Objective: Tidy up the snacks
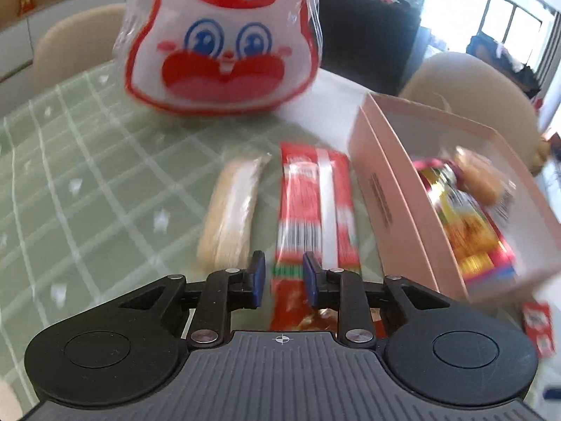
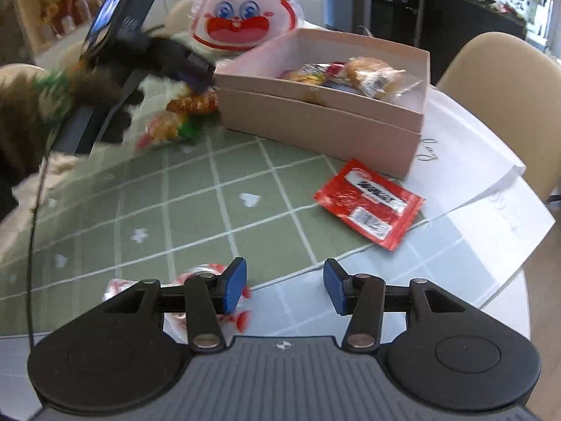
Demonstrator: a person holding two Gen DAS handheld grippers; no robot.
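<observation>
Snack packet [image 1: 308,217] lies lengthwise away from left gripper [image 1: 284,277], narrow jaws straddling it, grip unclear

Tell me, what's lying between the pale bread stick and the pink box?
A long red snack packet lies between the bread stick and the pink box, seen in the left wrist view.

The desk [image 2: 217,189] is covered with green checked cloth; beige chairs [image 2: 498,80] are set around, bright windows [image 1: 505,17] behind.
</observation>
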